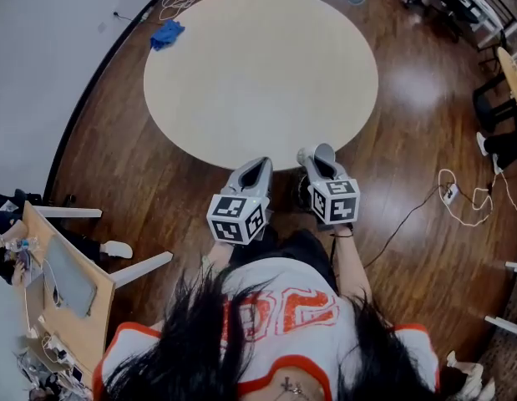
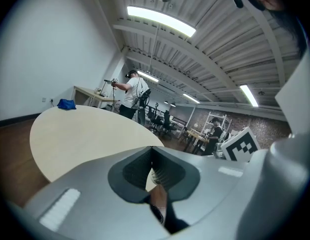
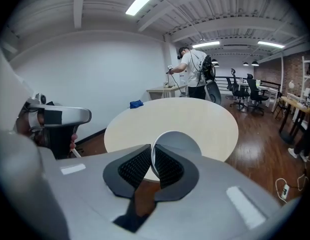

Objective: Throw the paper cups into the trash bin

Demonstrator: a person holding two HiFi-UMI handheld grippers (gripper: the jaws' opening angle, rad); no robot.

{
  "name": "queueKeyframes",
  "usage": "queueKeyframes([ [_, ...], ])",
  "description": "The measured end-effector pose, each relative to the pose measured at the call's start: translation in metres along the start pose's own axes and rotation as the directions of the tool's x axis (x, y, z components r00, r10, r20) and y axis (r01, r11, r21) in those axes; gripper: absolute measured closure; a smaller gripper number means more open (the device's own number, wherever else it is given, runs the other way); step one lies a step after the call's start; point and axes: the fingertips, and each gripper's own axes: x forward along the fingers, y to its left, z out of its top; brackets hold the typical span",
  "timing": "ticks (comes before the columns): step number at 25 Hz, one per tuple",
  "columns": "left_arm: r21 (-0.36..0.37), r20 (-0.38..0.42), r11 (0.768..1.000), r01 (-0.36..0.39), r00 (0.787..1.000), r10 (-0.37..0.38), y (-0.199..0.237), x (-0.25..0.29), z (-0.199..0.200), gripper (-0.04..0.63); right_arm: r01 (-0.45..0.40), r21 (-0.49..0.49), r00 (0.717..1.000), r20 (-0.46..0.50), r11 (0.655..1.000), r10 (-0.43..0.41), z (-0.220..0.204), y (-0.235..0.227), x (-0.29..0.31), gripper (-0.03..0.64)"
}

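Pinching the rim of a paper cup [image 3: 181, 143], the right tongs [image 3: 151, 160] hold it at the near edge of the round desk [image 1: 258, 73], while the left tongs [image 2: 151, 159] are closed together on nothing. No other cup shows on the desk, only a blue cloth [image 1: 167, 33]. No trash bin is in view, so the drop is not yet made.

Round pale tabletop [image 1: 258, 73]; a blue cloth [image 1: 167, 34] lies at its far left edge. Dark wood floor [image 1: 408, 140]. White cable [image 1: 471, 220] with plug strip [image 1: 449, 193] on the floor, right. Cluttered wooden desk [image 1: 70, 295], lower left. Bystander [image 3: 195, 69] in a white shirt beyond the tabletop. Black office chairs [image 3: 252, 91]. Strip light [image 2: 160, 20] on a ribbed ceiling.
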Motion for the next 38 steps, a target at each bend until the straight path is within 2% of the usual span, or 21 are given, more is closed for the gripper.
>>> queueKeyframes([
  [10,0.014,-0.019,0.999,0.030,0.999,-0.030,-0.058,0.014,-0.023,0.595,0.025,0.071,1.000,0.001,0.997,-0.025,-0.040,-0.039,-0.049,0.588],
  [15,-0.009,-0.023,1.000,0.009,1.000,-0.009,-0.100,0.019,-0.045,0.595,0.043,0.087,0.999,-0.030,0.995,-0.040,-0.075,-0.077,-0.086,0.588],
  [23,0.022,-0.061,0.999,0.040,0.997,-0.038,-0.156,0.027,-0.080,0.595,0.057,0.081,0.993,-0.111,0.995,-0.047,-0.135,-0.121,-0.103,0.588],
  [28,0.017,-0.074,0.998,0.064,0.995,-0.062,-0.158,0.038,-0.095,0.595,0.053,0.102,0.987,-0.158,0.993,-0.037,-0.164,-0.122,-0.083,0.588],
  [32,-0.010,-0.110,0.997,0.082,0.990,-0.083,-0.143,0.056,-0.128,0.595,0.045,0.111,0.981,-0.192,0.993,-0.023,-0.189,-0.123,-0.053,0.588],
  [38,0.012,-0.161,0.999,0.052,0.986,-0.049,-0.115,0.077,-0.177,0.595,0.045,0.143,0.968,-0.250,0.989,-0.008,-0.249,-0.141,0.009,0.588],
])
